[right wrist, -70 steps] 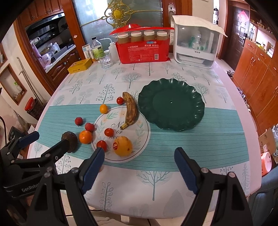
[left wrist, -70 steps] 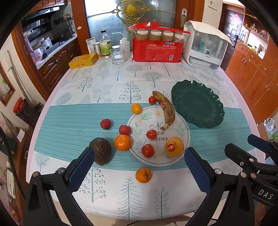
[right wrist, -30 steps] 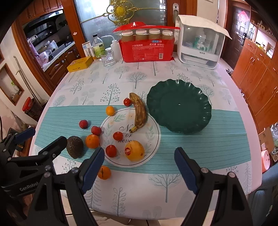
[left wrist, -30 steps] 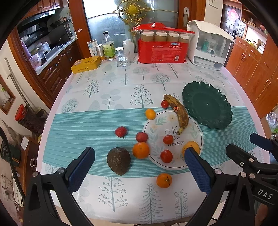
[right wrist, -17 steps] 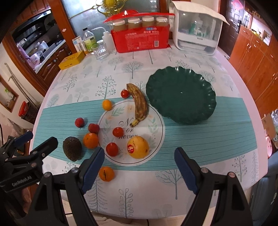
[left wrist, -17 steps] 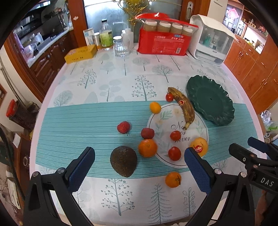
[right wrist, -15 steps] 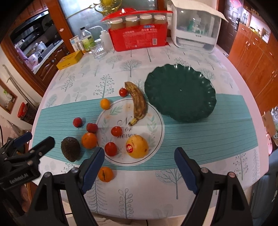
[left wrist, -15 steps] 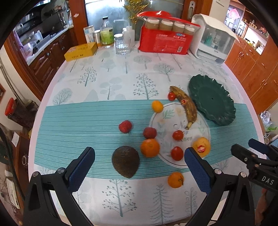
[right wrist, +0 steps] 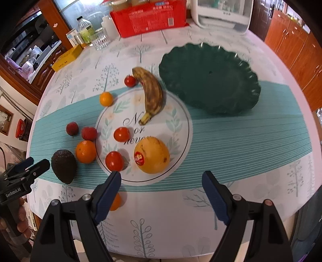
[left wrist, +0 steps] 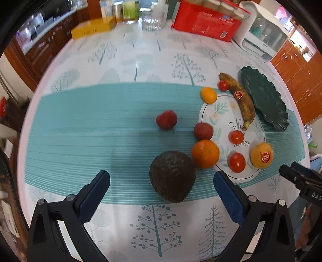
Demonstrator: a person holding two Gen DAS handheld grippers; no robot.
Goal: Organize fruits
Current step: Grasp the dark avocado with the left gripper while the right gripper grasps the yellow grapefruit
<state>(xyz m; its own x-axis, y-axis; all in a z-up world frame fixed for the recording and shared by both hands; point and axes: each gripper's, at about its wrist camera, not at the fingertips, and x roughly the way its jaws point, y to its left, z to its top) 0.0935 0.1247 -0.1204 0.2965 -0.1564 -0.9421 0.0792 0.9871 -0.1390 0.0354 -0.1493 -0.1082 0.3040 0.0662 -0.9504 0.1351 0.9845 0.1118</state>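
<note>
A dark avocado (left wrist: pixel 173 176) lies on the teal runner between the fingertips of my open left gripper (left wrist: pixel 161 176), untouched. Beside it sit an orange (left wrist: pixel 205 154), two red lychees (left wrist: pixel 166 120), several tomatoes (left wrist: pixel 236 162) and a small mandarin (left wrist: pixel 208 95). My open right gripper (right wrist: pixel 161 175) hovers just short of a large yellow-orange fruit with a sticker (right wrist: pixel 152 155). A spotted banana (right wrist: pixel 151 90) lies next to the empty green plate (right wrist: pixel 209 80). One more mandarin (right wrist: pixel 116 202) is half hidden behind the right gripper's left finger.
At the far edge stand a red pack of jars (right wrist: pixel 151 16), a white appliance (right wrist: pixel 223 14), a glass (right wrist: pixel 100 41), bottles and a yellow box (right wrist: pixel 67 57). The left gripper (right wrist: pixel 26 167) and a hand show at the right wrist view's left side. Wooden cabinets surround the table.
Both grippers have dropped lower and closer to the table: the left onto the avocado, the right toward the large stickered fruit. Both stay open; no fruit has moved.
</note>
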